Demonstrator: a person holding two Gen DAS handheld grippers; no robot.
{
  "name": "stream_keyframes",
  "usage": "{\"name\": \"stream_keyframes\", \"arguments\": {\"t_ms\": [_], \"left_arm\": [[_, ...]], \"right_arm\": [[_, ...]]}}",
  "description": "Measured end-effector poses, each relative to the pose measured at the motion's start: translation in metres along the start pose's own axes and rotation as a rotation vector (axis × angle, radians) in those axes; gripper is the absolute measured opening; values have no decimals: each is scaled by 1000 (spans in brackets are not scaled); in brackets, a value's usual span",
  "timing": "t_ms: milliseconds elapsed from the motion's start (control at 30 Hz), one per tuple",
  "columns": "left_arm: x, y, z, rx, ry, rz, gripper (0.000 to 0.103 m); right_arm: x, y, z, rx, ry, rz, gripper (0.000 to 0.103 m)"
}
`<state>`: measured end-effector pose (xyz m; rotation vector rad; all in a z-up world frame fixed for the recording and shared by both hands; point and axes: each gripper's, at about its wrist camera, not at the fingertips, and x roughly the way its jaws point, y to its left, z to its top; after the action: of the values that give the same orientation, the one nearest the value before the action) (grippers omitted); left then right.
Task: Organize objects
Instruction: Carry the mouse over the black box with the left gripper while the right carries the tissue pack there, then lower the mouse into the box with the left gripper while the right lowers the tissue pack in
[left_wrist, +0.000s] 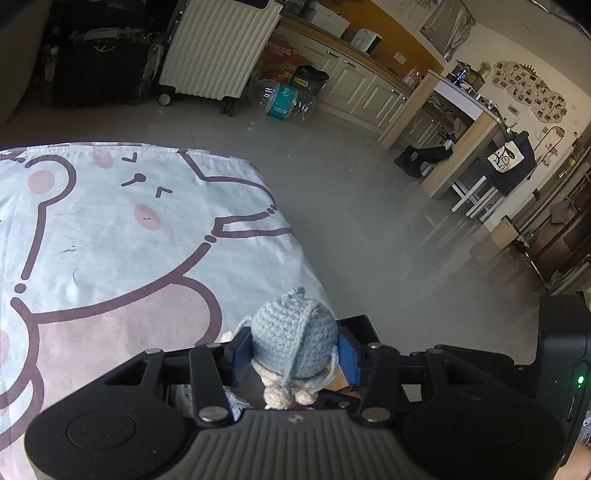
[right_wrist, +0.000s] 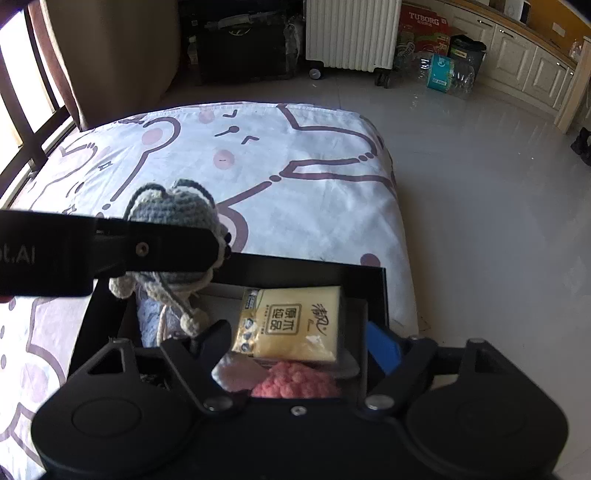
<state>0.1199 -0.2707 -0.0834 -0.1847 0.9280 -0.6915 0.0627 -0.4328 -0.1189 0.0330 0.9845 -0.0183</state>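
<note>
My left gripper (left_wrist: 293, 352) is shut on a blue-grey crocheted doll (left_wrist: 294, 341), its blue pads (left_wrist: 349, 356) pressing the doll's head from both sides. In the right wrist view the same doll (right_wrist: 173, 210) hangs in the left gripper's black finger (right_wrist: 110, 254) above the left edge of a black box (right_wrist: 376, 291). The box holds a yellow tissue pack (right_wrist: 291, 323) and a pink crocheted item (right_wrist: 299, 382). My right gripper (right_wrist: 295, 345) is open and empty just over the box, with the tissue pack between its fingers.
The box sits on a bed with a white cartoon-print sheet (right_wrist: 258, 166), near its right edge. Beyond lies grey tiled floor (left_wrist: 369, 221), a white radiator (right_wrist: 351, 33), a cardboard box (right_wrist: 424, 29) and kitchen cabinets (left_wrist: 362, 85).
</note>
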Motion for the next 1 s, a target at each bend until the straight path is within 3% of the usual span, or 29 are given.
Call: {"name": "stream_keyframes", "arguments": {"t_ms": [133,300,433,633,900,967,1000], "left_arm": [[4,0,0,-3,5,-3,49],[5,2,1,-7,6,-1,49],[5,6,3,-19,-2,-2,49],[3,10,5,-35,-12,-7,49],[3,13,6,-37,-11,-11,49],[3,14,7,-40,-13,-14,49],[3,14,6,-44,-14,-17,49]], "right_arm": [[-2,-12,-2,44,-5,4,46],[-1,-12,1,21,23,-41,34],[-6,-8,6,-4,35,-58,33],[1,4,8,-8,31,64,33],[13,-6,6,72,25,41,32],[12,-2,8,59,27,33,35],[11,3,10,36,29,29,45]]}}
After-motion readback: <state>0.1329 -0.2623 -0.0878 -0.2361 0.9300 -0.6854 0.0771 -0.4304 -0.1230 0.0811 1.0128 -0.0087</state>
